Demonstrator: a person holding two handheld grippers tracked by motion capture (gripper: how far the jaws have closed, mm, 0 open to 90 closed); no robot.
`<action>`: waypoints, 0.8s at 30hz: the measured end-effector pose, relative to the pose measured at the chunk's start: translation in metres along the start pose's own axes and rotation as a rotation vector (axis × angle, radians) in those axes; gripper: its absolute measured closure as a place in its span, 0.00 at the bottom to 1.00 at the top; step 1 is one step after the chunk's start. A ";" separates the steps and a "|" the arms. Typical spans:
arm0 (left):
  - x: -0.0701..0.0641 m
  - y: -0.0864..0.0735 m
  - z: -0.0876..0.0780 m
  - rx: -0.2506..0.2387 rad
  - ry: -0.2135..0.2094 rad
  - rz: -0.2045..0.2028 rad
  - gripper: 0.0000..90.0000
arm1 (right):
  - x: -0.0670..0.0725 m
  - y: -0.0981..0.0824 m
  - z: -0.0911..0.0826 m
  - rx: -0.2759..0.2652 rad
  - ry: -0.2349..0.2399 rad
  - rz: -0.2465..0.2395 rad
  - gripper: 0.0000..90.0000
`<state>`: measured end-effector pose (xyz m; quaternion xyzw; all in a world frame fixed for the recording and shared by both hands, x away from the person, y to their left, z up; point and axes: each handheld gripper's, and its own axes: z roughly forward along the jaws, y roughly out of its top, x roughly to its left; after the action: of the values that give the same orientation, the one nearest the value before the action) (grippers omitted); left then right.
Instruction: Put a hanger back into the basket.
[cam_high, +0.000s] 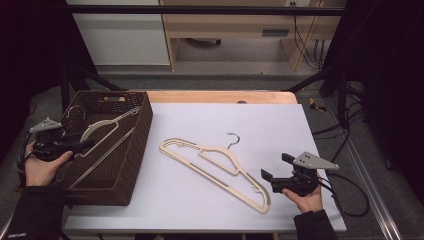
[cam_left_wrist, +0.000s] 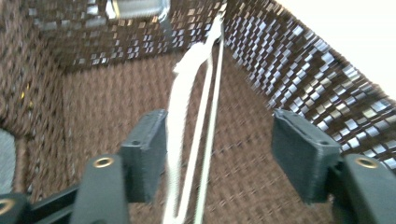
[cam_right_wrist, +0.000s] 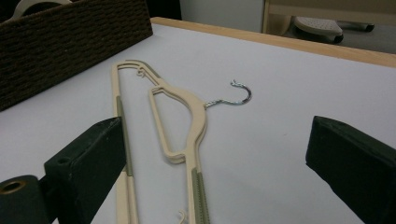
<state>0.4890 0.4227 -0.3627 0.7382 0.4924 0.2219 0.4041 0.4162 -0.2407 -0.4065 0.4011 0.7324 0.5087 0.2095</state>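
Note:
A cream plastic hanger (cam_high: 102, 127) leans inside the dark woven basket (cam_high: 142, 130) at the table's left. My left gripper (cam_high: 87, 145) reaches into the basket from its left side. In the left gripper view its jaws (cam_left_wrist: 219, 135) stand open, with the hanger's thin bars (cam_left_wrist: 180, 107) passing between them close to the left jaw; the right jaw is well clear. A second cream hanger (cam_high: 215, 165) with a metal hook (cam_high: 232, 140) lies flat on the white sheet. My right gripper (cam_high: 276, 166) rests open just right of its lower end, and the hanger (cam_right_wrist: 196, 116) lies ahead of the wide jaws (cam_right_wrist: 219, 140).
A white sheet (cam_high: 280, 125) covers the wooden table, whose bare edge shows at the back. A round dark object (cam_high: 75, 117) sits in the basket's far left corner. Black frame bars cross the back and sides. Cables (cam_high: 350, 195) trail off the right edge.

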 end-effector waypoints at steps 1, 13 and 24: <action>-0.002 0.001 -0.002 -0.020 -0.005 -0.003 0.38 | 0.000 0.000 0.000 -0.002 0.000 -0.001 0.06; -0.067 0.021 -0.023 -0.207 -0.100 0.080 0.21 | -0.001 0.001 -0.002 -0.023 0.002 0.006 0.06; -0.127 0.019 -0.013 -0.265 -0.246 0.151 0.17 | -0.001 0.003 -0.002 -0.032 -0.009 0.018 0.07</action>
<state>0.4372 0.3086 -0.3308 0.7348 0.3491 0.2228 0.5372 0.4166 -0.2419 -0.4031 0.4065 0.7198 0.5203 0.2144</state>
